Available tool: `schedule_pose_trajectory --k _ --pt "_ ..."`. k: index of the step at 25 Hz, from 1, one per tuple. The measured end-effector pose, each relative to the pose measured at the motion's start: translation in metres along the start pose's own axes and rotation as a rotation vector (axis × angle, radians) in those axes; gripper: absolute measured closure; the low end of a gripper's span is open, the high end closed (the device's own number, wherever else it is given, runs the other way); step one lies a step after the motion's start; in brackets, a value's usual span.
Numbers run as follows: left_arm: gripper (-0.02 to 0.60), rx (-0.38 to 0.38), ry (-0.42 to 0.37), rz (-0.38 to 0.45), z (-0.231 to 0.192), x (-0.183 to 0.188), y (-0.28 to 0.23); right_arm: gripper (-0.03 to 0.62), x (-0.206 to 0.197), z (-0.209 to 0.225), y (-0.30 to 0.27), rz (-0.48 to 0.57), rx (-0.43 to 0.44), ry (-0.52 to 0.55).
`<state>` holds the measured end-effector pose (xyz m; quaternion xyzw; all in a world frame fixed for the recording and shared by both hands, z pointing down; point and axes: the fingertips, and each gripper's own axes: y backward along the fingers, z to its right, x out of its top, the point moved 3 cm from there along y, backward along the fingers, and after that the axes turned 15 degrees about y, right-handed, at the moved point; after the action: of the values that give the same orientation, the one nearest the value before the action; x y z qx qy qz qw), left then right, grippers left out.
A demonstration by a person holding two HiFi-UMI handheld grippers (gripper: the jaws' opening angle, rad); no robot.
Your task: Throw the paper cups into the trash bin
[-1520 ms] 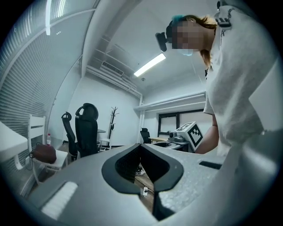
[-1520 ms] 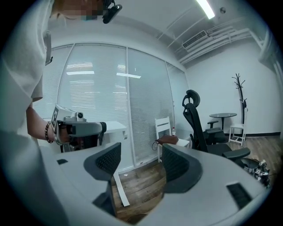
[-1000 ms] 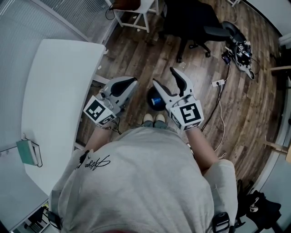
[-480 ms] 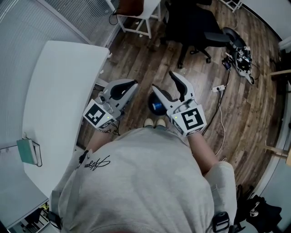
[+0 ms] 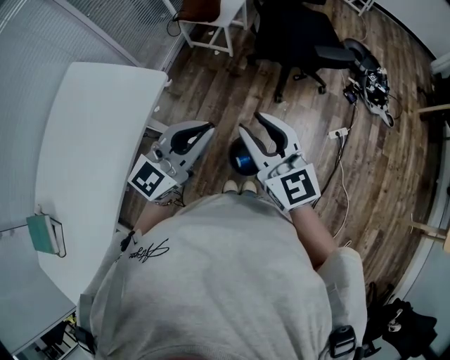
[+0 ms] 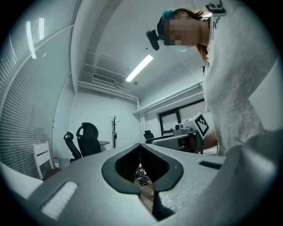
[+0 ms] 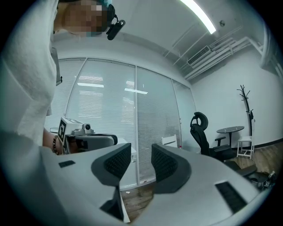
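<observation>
No paper cup shows in any view. The trash bin (image 5: 243,161), dark and round with blue inside, stands on the wooden floor right in front of the person's shoes, seen between the two grippers. My left gripper (image 5: 209,129) is held level to the left of the bin, and its fingertips meet with nothing in them (image 6: 140,145). My right gripper (image 5: 252,122) hovers over the bin's right side. Its jaws have just been closing and now stand partly apart; the gap between the ribbed pads (image 7: 116,160) is empty.
A white table (image 5: 84,155) runs along the left, with a teal holder (image 5: 43,235) near its front. A black office chair (image 5: 295,39) and a white stool (image 5: 211,17) stand beyond. Cables and gear (image 5: 370,81) and a power strip (image 5: 337,129) lie on the floor at the right.
The right gripper's jaws have drawn closer together, with nothing between them. Both grippers have come up a little towards the camera. The left gripper stays shut.
</observation>
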<state>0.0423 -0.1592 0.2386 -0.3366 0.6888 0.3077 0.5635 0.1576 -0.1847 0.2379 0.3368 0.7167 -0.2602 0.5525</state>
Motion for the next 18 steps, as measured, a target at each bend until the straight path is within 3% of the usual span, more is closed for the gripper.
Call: schedule_pose_trajectory --k 7,18 --pt "0.575 0.011 0.054 0.014 -0.0003 0.0027 -0.0013 0.485 0.0026 -0.0043 -0.0028 0.010 0.028 -0.002" --pt "0.575 0.006 0.056 0.028 -0.0016 0.0031 -0.0045 0.526 -0.0009 -0.0035 -0.0018 0.009 0.037 -0.017"
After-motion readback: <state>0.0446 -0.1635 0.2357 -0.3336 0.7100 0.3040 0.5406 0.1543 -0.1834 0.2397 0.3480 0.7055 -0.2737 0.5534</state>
